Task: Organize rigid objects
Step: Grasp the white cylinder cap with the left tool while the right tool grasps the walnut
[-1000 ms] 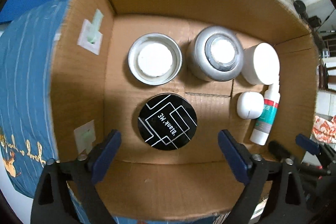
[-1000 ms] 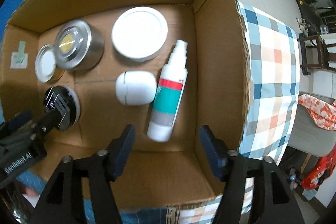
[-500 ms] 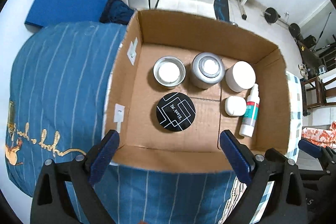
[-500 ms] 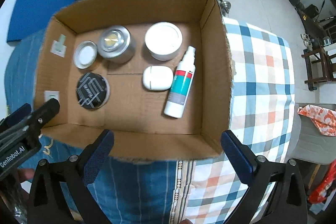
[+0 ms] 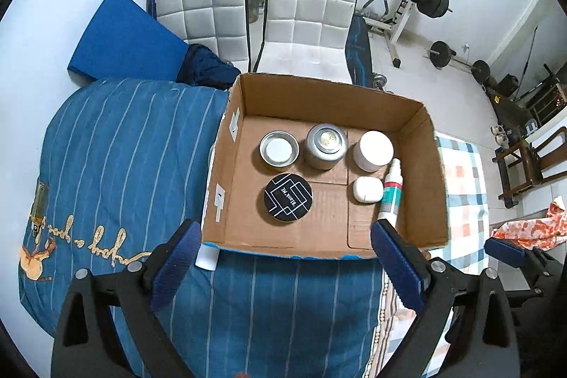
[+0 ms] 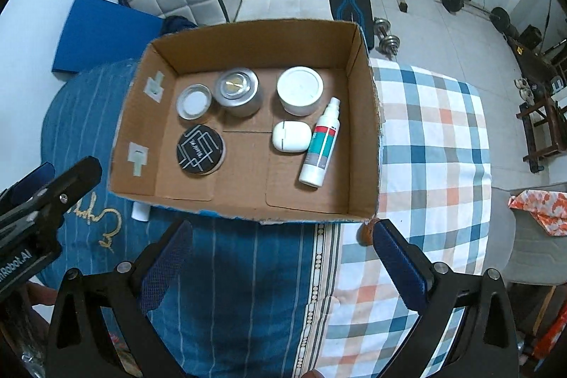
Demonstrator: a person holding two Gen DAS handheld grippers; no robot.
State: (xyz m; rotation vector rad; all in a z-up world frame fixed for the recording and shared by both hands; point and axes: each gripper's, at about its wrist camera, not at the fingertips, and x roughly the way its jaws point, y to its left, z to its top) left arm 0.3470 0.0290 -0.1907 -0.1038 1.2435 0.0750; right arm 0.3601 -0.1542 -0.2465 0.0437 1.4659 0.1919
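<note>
An open cardboard box (image 5: 421,197) (image 6: 361,130) sits on a bed. Inside lie a black round tin (image 5: 288,198) (image 6: 200,149), a shallow silver tin (image 5: 279,149) (image 6: 194,101), a silver can (image 5: 326,146) (image 6: 238,92), a white jar (image 5: 372,150) (image 6: 299,90), a white oval case (image 5: 367,189) (image 6: 290,136) and a white spray bottle (image 5: 389,192) (image 6: 320,142). My left gripper (image 5: 285,266) is open and empty, above the box's near edge. My right gripper (image 6: 281,266) is open and empty, likewise pulled back.
A small white object (image 5: 207,257) (image 6: 140,210) peeks from under the box's near left corner. The bed has a blue striped cover (image 5: 117,165) and a checked cover (image 6: 436,144). White chairs (image 5: 308,23), a blue mat (image 5: 124,38) and gym weights stand behind.
Both grippers have risen and pulled back from inside the box, so the whole box and room now show. The objects in the box have not moved.
</note>
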